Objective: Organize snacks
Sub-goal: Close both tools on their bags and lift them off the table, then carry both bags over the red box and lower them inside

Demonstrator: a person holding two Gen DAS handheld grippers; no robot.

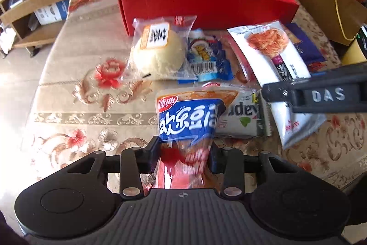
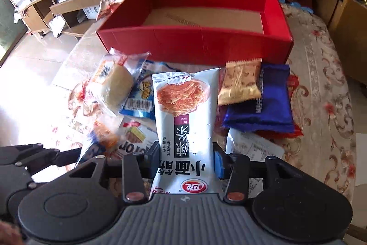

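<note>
A: Status on both tools?

B: Left tool (image 1: pixel 184 154) is clamped on the blue-and-red noodle-snack packet (image 1: pixel 188 121), pads pressing in at its lower end. Right tool (image 2: pixel 185 161) is clamped on the white spicy-strip packet (image 2: pixel 184 111), also near the bottom end. Both packets stick out forward past the fingers, long axis along the pointing line.

A: Target?

B: Red box (image 2: pixel 195 43), open top, bare cardboard floor, nothing in it that I can see. It sits straight ahead of both tools at the far side of the snack pile on the floral worktop (image 1: pixel 75 93). Its long side runs across the view, so each packet's long axis is crosswise to the box's length.

A: Which hand's nearer?

B: Looks about even. Right wrist view is centred on the box; left view has it slightly right of centre. Right tool's finger (image 1: pixel 298 90) shows just to the right in the left view, so the hands are close together.

A: Obstacles?

B: The wrapped bun (image 1: pixel 156 54) and the blue packet (image 1: pixel 206 59) lie between the tools and the near wall. My call: lift over the wall, then forward, one hand per half of the box.
</note>
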